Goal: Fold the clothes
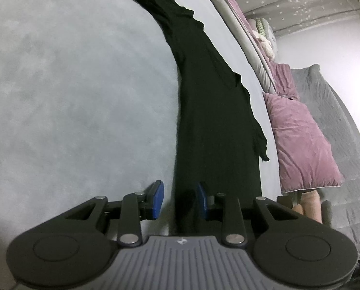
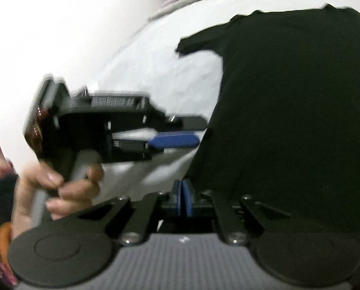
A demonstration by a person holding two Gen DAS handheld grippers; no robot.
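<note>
A black garment (image 1: 213,111) lies as a long narrow strip on the pale blue-grey bed (image 1: 71,84). In the left wrist view my left gripper (image 1: 180,198) stands open at the strip's near end. The cloth's left edge runs between its blue pads (image 1: 158,198), which do not press on it. In the blurred right wrist view the garment (image 2: 288,120) fills the right side. My right gripper (image 2: 183,188) has its pads together at the cloth's near edge, pinching it. The left gripper (image 2: 199,133) shows side-on there, held by a hand (image 2: 59,188), its tips at the same edge.
A pink pillow (image 1: 300,140) and a grey quilt (image 1: 337,111) lie along the bed's right side, with a soft toy (image 1: 264,36) further back. Bare bed surface stretches to the left of the garment. A white wall (image 2: 59,24) rises beyond the bed.
</note>
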